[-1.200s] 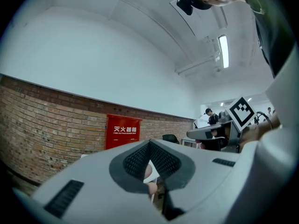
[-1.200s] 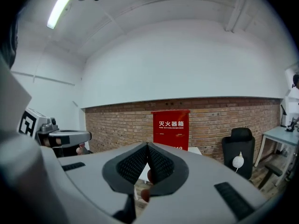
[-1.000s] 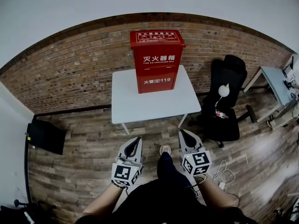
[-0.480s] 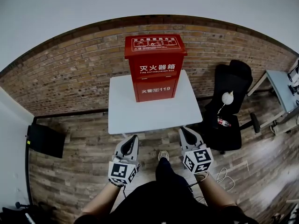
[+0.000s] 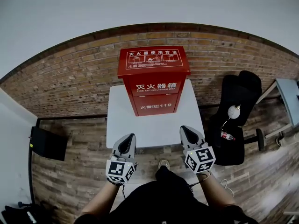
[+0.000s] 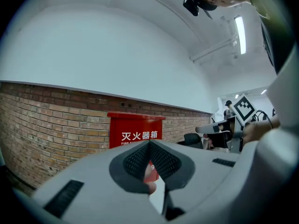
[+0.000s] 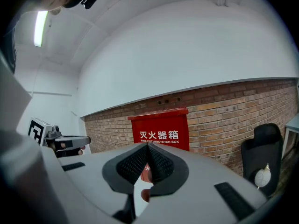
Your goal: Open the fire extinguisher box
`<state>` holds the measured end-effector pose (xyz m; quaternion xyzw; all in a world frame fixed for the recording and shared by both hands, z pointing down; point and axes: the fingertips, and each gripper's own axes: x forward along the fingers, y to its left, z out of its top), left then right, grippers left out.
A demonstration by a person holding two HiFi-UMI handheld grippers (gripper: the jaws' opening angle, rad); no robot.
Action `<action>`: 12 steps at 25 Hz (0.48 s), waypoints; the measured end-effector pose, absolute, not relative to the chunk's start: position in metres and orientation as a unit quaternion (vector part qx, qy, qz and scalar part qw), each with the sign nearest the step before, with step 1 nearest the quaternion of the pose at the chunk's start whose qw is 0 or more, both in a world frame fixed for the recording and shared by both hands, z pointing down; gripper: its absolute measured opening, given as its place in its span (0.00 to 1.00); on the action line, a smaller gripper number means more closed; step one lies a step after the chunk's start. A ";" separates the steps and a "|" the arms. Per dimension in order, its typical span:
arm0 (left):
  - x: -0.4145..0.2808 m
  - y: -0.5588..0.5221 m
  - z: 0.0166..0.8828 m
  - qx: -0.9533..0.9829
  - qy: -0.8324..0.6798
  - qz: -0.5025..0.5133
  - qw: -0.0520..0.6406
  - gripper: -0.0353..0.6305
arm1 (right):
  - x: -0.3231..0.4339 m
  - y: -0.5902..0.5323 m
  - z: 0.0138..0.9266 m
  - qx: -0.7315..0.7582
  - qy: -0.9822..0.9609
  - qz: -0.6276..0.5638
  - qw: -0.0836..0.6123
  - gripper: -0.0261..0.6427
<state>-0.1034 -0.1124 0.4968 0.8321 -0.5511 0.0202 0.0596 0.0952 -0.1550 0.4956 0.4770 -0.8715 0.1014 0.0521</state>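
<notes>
Head view: the red box [image 5: 154, 85] stands upright at the back of a white table [image 5: 154, 129], lid down and front panel flush, so it is judged unopened. The left gripper [image 5: 127, 140] and right gripper [image 5: 186, 132] hang side by side over the table's near edge, well short of the box, neither touching it. Step in hand reads as the approach. The next move calls for reaching forward to the lid or front door and finding an edge or latch; no handle can be made out from here. Left gripper view: jaws pressed together at the tips, nothing between them, with the box [image 6: 135, 133] straight ahead and apart. Right gripper view: jaws likewise closed and empty, the box [image 7: 161, 130] dead ahead. They would likely need to part before gripping anything. Room: brick wall [image 5: 70, 78] low behind the table, white above, plank floor [image 5: 70, 171], black chair [image 5: 238, 115] to the right.
</notes>
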 end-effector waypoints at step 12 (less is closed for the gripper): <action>-0.105 -0.250 0.476 0.806 -0.588 -0.001 0.064 0.13 | 0.124 -0.307 0.479 0.436 -0.894 0.098 0.035 0.07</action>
